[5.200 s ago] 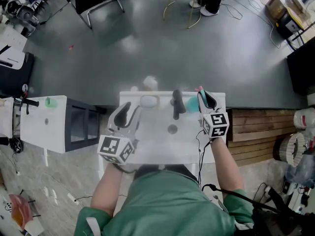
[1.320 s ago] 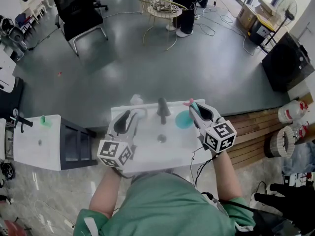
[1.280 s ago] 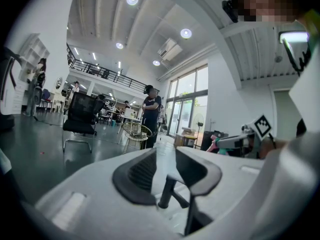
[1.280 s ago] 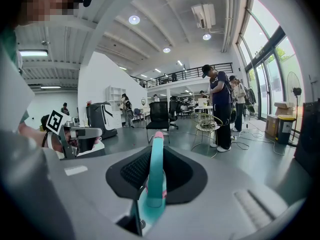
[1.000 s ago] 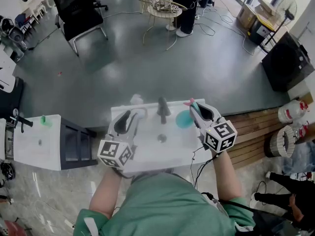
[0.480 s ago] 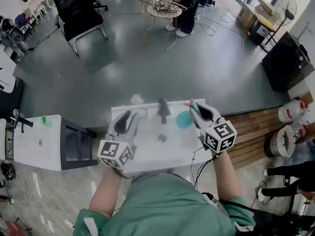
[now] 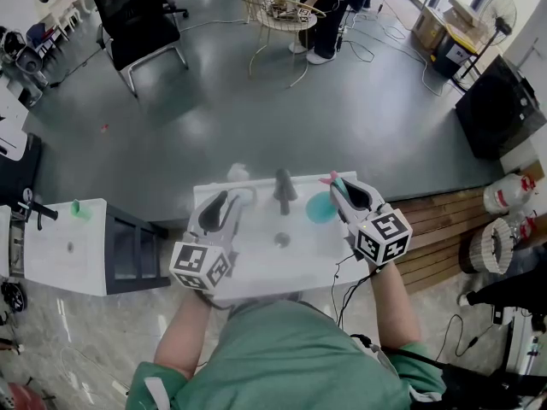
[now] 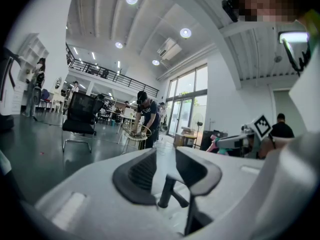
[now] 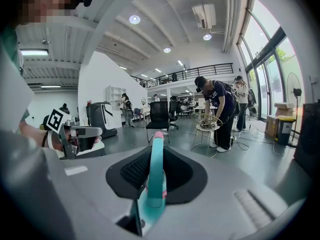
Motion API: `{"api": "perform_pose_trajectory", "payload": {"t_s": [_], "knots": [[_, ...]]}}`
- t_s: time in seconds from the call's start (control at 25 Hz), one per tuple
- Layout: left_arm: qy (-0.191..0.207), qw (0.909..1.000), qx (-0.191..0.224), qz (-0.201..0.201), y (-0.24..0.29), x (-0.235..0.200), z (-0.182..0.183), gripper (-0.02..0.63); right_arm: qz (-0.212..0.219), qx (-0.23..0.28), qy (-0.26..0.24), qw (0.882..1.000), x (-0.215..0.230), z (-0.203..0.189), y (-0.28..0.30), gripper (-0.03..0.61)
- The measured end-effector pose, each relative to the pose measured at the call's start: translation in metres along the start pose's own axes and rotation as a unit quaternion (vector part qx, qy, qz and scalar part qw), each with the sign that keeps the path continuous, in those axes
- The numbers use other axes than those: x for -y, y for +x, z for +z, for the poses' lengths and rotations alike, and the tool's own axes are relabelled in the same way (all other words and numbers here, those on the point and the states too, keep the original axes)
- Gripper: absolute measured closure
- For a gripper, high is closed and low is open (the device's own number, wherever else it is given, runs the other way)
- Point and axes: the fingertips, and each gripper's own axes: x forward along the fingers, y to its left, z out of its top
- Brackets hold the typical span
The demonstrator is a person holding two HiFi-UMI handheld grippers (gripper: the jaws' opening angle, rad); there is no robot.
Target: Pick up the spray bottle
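Right gripper (image 7: 336,186) sits over the far right part of the white table (image 7: 256,263), marker cube toward the person. Its own view shows the jaws closed down to a narrow gap on the spray bottle (image 9: 155,179), black pads pressed on both sides of the thin teal head, pink tip poking out past the fingertips. From the head view the spray bottle (image 7: 320,207) is a teal round shape just left of that gripper, near the table's far edge. Can't tell if its base touches the table or is clear of it.

Left gripper (image 7: 229,200) is over the far left part of the table. Its jaws are close together with a clear whitish item (image 8: 164,156) standing between the pads and filling the gap, so it looks clamped. What the item is can't be made out. In the head view it shows as a pale blob (image 7: 246,196) at the gripper tips.

Between the two grippers a dark upright thing (image 7: 283,190) stands on the table, a small grey round spot (image 7: 280,240) nearer the person. Black chair (image 7: 137,11) and round wire table (image 7: 282,11) are on the grey floor beyond, with a person (image 9: 217,109) bent over the wire table
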Motion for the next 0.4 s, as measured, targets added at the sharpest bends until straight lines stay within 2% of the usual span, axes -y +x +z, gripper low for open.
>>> {"api": "perform_pose_trajectory", "payload": {"t_s": [0.4], "knots": [[0.0,1.0,-0.002,-0.001,0.0038,0.0043,-0.0004,0.497,0.003,-0.001,0.0,1.0,0.0021,-0.0004,-0.0007,0.514]]}}
